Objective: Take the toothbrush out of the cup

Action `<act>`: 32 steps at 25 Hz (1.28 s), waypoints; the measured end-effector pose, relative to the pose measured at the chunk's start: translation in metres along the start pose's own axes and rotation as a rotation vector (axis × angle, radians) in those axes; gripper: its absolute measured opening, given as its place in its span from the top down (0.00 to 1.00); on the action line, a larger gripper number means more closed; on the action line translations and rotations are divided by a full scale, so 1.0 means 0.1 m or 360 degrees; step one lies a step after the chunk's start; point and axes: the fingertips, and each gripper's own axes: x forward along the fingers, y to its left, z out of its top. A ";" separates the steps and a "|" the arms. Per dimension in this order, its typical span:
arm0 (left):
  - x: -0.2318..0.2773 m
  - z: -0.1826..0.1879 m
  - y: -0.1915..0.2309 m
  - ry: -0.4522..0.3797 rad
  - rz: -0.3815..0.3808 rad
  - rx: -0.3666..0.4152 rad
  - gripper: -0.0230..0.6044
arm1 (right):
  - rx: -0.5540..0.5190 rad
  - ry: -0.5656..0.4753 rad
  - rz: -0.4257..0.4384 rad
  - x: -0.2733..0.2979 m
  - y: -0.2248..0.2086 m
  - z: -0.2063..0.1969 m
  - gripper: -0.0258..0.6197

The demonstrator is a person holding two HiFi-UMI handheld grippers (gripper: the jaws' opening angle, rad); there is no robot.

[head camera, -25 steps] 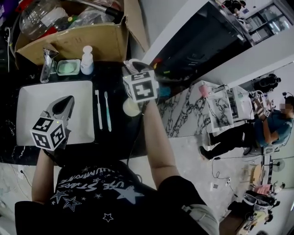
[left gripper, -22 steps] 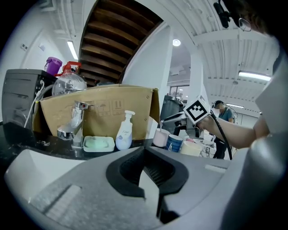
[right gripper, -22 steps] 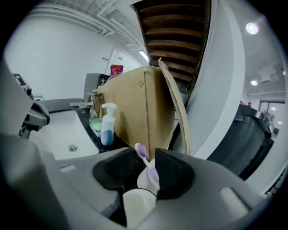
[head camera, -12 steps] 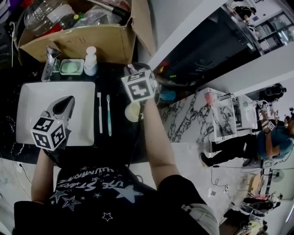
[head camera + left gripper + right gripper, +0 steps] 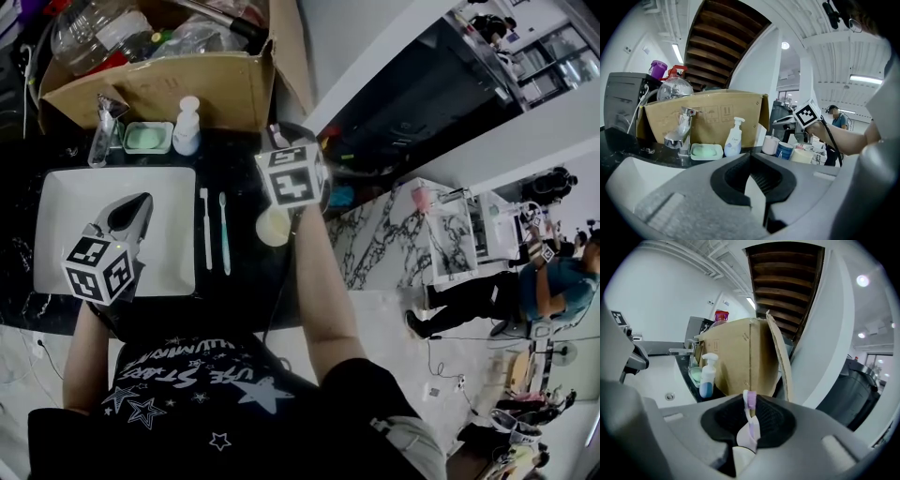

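A white and purple toothbrush (image 5: 749, 414) stands upright between the jaws of my right gripper (image 5: 746, 430). The jaws are closing and both pads touch its handle. In the left gripper view, the right gripper (image 5: 783, 122) hovers over a pale pink cup (image 5: 770, 146) on the black counter, with the brush's stem rising out of the cup. Beside that cup stand a blue cup (image 5: 785, 150) and a cream cup (image 5: 802, 156). In the head view the right gripper (image 5: 278, 142) hides the pink cup. My left gripper (image 5: 141, 203) hangs over the white sink (image 5: 66, 202), a narrow gap between its jaws and nothing in it.
Two toothbrushes (image 5: 215, 232) lie side by side on the black counter, right of the sink. Behind it stand a chrome tap (image 5: 680, 133), a green soap dish (image 5: 706, 151), a pump bottle (image 5: 733, 139) and an open cardboard box (image 5: 178, 80). The cream cup (image 5: 273, 226) stands nearer me.
The right gripper has shifted slightly to the right and away from me over the cups. The left gripper has stayed over the sink.
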 end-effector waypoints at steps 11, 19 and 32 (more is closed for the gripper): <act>-0.25 0.07 0.05 -0.0044 -0.0100 0.0018 0.95 | 0.0068 -0.0232 -0.0201 -0.57 -0.04 0.51 0.84; -0.55 0.03 0.12 -0.0026 -0.0196 0.0029 0.95 | 0.0151 -0.0296 -0.0206 -0.95 0.36 0.73 0.84; -0.74 -0.22 0.05 0.0063 -0.0419 0.0041 0.95 | 0.0365 -0.0034 -0.0241 -1.21 0.98 0.07 0.84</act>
